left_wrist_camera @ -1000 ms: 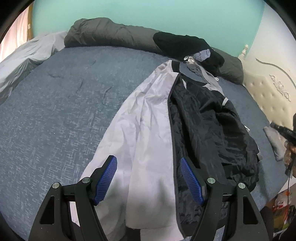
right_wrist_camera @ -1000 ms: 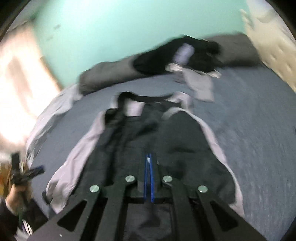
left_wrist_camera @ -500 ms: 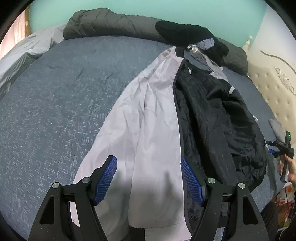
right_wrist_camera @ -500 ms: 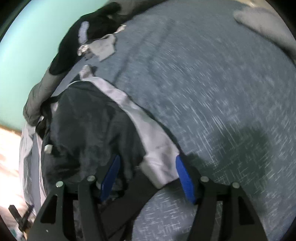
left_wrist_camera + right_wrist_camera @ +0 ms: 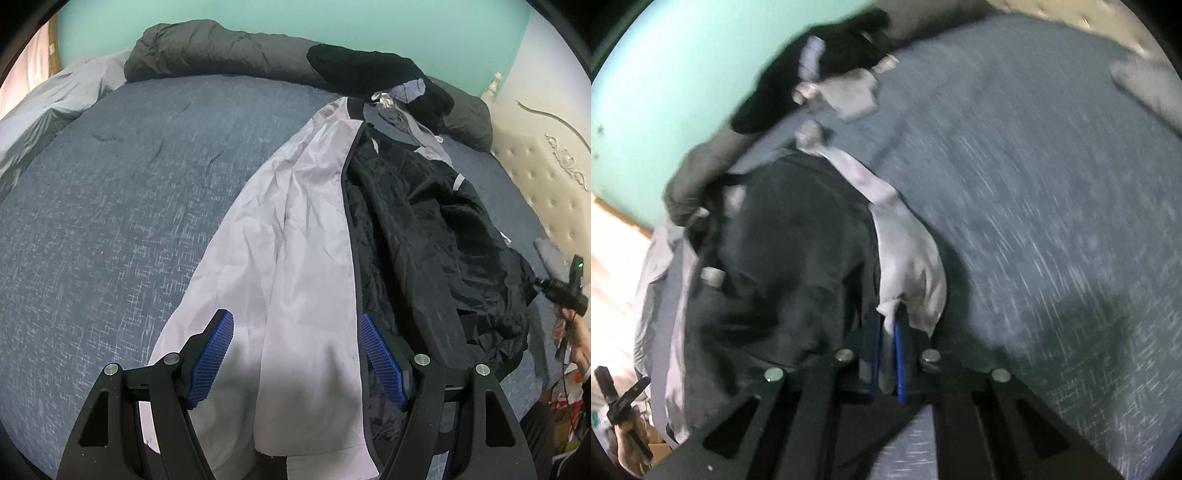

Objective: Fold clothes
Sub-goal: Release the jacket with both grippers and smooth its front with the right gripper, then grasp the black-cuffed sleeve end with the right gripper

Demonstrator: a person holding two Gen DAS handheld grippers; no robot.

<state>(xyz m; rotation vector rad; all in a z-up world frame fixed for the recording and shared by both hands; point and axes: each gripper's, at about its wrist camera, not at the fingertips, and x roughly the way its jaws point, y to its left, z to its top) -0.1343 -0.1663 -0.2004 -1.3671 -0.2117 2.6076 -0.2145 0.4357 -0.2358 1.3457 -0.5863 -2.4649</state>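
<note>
Right gripper [image 5: 887,334] went from wide open to clamped on jacket [image 5: 314,236] pale hem, lower centre of frame on bed [image 5: 110,221], so fold-over looks ready; left gripper [image 5: 295,354] stays agape, empty.

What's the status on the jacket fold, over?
Left gripper open above jacket. Right gripper shut on its pale edge. Clothes pile near collar.
</note>
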